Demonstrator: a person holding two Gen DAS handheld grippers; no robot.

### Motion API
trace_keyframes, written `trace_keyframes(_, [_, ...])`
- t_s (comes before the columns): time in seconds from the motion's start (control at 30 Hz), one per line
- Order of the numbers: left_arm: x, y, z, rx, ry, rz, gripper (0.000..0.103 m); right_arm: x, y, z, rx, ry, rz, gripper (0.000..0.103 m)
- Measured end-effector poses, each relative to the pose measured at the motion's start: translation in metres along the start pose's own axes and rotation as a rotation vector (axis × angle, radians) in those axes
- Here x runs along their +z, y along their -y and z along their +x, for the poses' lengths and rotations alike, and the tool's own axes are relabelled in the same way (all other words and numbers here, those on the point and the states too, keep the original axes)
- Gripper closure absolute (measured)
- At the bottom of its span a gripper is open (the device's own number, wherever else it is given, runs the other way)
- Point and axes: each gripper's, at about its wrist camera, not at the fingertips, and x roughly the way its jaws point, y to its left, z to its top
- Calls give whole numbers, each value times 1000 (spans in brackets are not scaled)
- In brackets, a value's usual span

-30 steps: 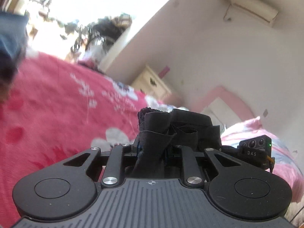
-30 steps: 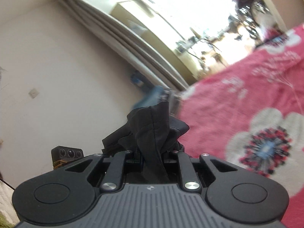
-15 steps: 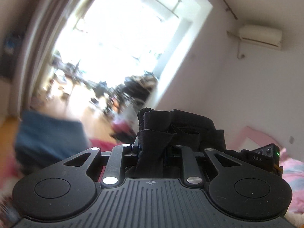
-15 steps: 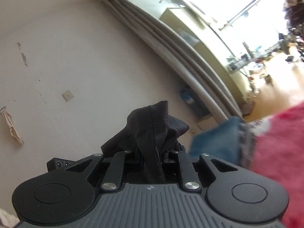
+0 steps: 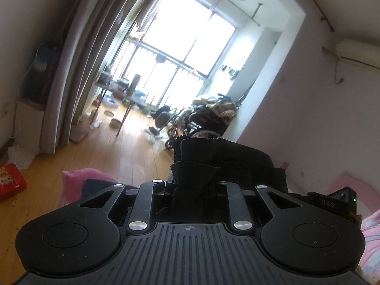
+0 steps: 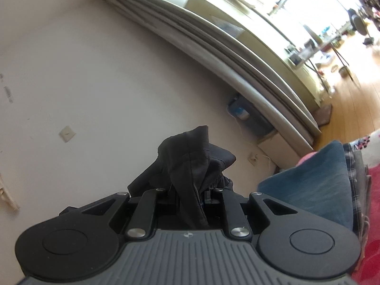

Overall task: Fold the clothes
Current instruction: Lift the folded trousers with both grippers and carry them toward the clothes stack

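A black garment (image 5: 213, 156) is bunched between the fingers of my left gripper (image 5: 193, 185), which is shut on it and raised, facing the window. In the right wrist view another bunch of the same black garment (image 6: 190, 161) sticks up out of my right gripper (image 6: 190, 194), also shut on it and tilted toward the wall. The other gripper's camera body (image 5: 334, 199) shows at the right of the left wrist view. The rest of the garment hangs below, out of sight.
A red floral bedspread (image 6: 372, 213) lies at the lower right, with a folded blue cloth (image 6: 315, 180) and a plaid one (image 6: 356, 173) beside it. Pink bedding (image 5: 78, 178) sits low left. Beyond are a wooden floor (image 5: 118, 152), curtains (image 5: 78, 71), a cluttered balcony and a red box (image 5: 9, 182).
Both grippers have swung upward with the black garment still held. The red bedspread has dropped out of the left wrist view, which now faces the window; the right wrist view now shows mostly wall.
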Motion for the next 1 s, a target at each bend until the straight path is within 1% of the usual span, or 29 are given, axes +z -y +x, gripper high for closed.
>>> trace_keyframes(0.13, [0,-26,21,14,-35,-19,85,9,27,25,-23,-15,31,86])
trace_keyframes(0.33, [11,-47,51,18,-69,-40,85,27,64,47,-49,-21,60,86])
trace_keyframes(0.5, [20,-65,77,21,-96,-57,85,45,96,65,-66,-42,75,86])
trace_keyframes(0.6, [17,-81,96,33,-128,-75,85,54,121,79,-81,-69,103,86])
trace_keyframes(0.8, [4,-113,121,80,-180,-101,85,55,158,106,-131,-113,119,86])
trace_keyframes(1.0, [2,-127,129,96,-203,-150,83,50,184,120,-154,-125,137,86])
